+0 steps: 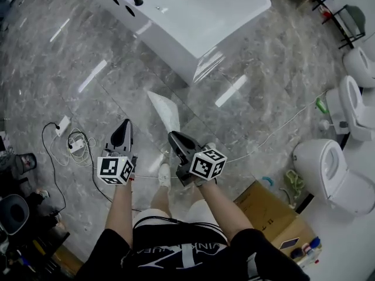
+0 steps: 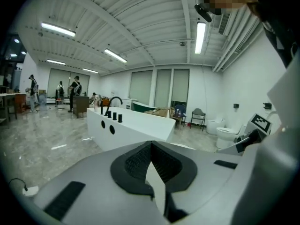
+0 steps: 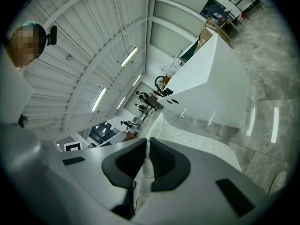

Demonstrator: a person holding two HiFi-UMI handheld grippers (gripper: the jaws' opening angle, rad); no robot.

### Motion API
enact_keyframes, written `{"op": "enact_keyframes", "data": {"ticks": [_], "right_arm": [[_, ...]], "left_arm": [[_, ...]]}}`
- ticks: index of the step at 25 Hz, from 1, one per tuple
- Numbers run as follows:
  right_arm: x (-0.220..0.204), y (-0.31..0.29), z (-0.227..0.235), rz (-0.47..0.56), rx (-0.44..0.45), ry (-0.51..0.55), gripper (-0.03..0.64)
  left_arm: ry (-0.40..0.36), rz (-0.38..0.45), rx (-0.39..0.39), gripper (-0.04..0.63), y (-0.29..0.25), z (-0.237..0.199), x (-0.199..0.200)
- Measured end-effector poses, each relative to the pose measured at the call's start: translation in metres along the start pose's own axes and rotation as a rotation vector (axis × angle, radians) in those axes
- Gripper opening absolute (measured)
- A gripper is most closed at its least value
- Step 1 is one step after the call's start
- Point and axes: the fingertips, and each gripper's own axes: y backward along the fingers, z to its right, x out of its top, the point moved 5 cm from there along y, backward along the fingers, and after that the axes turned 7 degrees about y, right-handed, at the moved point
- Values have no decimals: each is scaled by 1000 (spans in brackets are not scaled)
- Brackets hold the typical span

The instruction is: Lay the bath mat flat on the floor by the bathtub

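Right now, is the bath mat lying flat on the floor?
No, the bath mat is clamped in the right gripper, raised off the floor.

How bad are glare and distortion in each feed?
Head view: glare streaks on the glossy grey marble floor and white bathtub; otherwise sharp. Left gripper view: heavy fisheye bending, dark corners; the left gripper, jaws shut on the white bath mat, looks soft. Right gripper view: same bending, scene tilted, floor glare streaks beyond the right gripper, shut on the mat.
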Motion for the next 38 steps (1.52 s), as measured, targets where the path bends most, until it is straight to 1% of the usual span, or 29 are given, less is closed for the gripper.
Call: {"op": "enact_keyframes", "data": {"ticks": [1,3,6,9,12,18,21,24,27,30,34,38], "right_arm": [[0,-11,4,-8,22,1,40],[1,-28,18,-5,49,-3,40],[4,-41,60,21,39,-14,40],[3,-44,120,44,-11,-27,40],[-3,-38,184,45,-79,-20,40],[-21,-22,286,-18,-178,63,40],[-26,-22,328,-61,-220,111,40],[-29,-20,367,-107,-261,154,40],[-21,-14,403,-130,-297,187,40],[-2,-7,437,-151,-321,234,40],[23,-2,478,-190,-352,287,40],[43,-1,512,-202,-393,316,38]], "left_arm": [[3,3,23,14,-4,-7,-4],[4,1,43,14,-10,-16,-12],[-23,-15,36,14,-26,-20,-29],[-30,-23,20,14,-49,-16,-49],[-9,-27,2,14,-80,-4,-70],[19,-38,-54,14,-137,19,-119],[26,-51,-74,14,-156,26,-137],[21,-79,-76,14,-168,28,-154],[11,-102,-64,14,-178,29,-165],[5,-112,-52,14,-193,31,-172],[6,-114,-39,14,-216,37,-176],[16,-115,-30,14,-236,42,-180]]}}
